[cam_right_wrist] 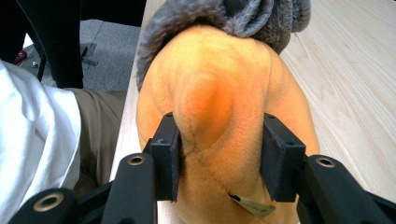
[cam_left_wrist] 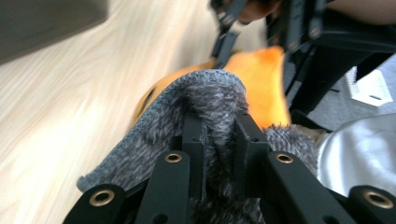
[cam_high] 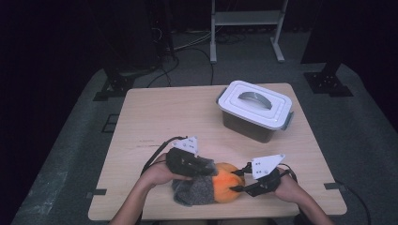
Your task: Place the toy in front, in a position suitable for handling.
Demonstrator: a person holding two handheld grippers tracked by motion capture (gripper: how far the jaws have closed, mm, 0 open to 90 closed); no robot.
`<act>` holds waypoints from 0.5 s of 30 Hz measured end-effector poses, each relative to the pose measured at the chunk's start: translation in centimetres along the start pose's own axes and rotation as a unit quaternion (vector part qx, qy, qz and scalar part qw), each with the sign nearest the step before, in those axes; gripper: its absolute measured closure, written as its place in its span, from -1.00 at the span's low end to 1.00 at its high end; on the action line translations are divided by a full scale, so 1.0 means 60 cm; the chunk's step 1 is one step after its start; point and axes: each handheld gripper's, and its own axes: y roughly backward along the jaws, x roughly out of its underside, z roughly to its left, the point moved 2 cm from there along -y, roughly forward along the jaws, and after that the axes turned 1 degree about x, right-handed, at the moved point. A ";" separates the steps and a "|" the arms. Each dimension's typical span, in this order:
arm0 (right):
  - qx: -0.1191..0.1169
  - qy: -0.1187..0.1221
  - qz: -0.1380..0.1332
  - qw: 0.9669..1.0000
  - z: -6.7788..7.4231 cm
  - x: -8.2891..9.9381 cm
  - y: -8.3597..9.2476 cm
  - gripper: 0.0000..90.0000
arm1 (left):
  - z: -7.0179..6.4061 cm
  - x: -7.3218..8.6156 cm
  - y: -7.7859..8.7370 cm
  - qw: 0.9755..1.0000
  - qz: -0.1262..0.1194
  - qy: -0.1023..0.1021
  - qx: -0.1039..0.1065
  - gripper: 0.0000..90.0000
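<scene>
An orange plush toy (cam_high: 226, 180) lies near the table's front edge, its left end wrapped in a grey fuzzy cloth (cam_high: 197, 190). My left gripper (cam_high: 206, 168) reaches in from the left. In the left gripper view its jaws (cam_left_wrist: 219, 133) are shut on a fold of the grey cloth (cam_left_wrist: 205, 93), with the orange plush (cam_left_wrist: 261, 88) just behind. My right gripper (cam_high: 237, 180) comes in from the right. Its two pads (cam_right_wrist: 219, 149) press into both sides of the orange plush (cam_right_wrist: 210, 84), whose far end disappears under the grey cloth (cam_right_wrist: 187, 14).
A clear plastic box with a white clip-on lid and grey handle (cam_high: 255, 110) stands at the back right of the wooden table (cam_high: 164, 112). The plush lies close to the front edge, by the person's lap (cam_right_wrist: 42, 130). A small tag (cam_right_wrist: 254, 205) hangs from the plush.
</scene>
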 end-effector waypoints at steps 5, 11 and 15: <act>0.003 -0.006 0.000 1.000 -0.001 -0.005 -0.004 0.20 | 0.008 0.002 0.004 1.000 0.001 0.003 -0.006 0.71; 0.005 -0.007 -0.001 1.000 -0.004 -0.008 -0.006 0.20 | 0.003 -0.015 -0.007 0.999 -0.028 -0.009 0.033 0.69; 0.005 -0.010 -0.004 1.000 -0.005 -0.004 -0.003 0.20 | 0.010 -0.004 -0.007 1.000 -0.012 0.001 0.022 0.72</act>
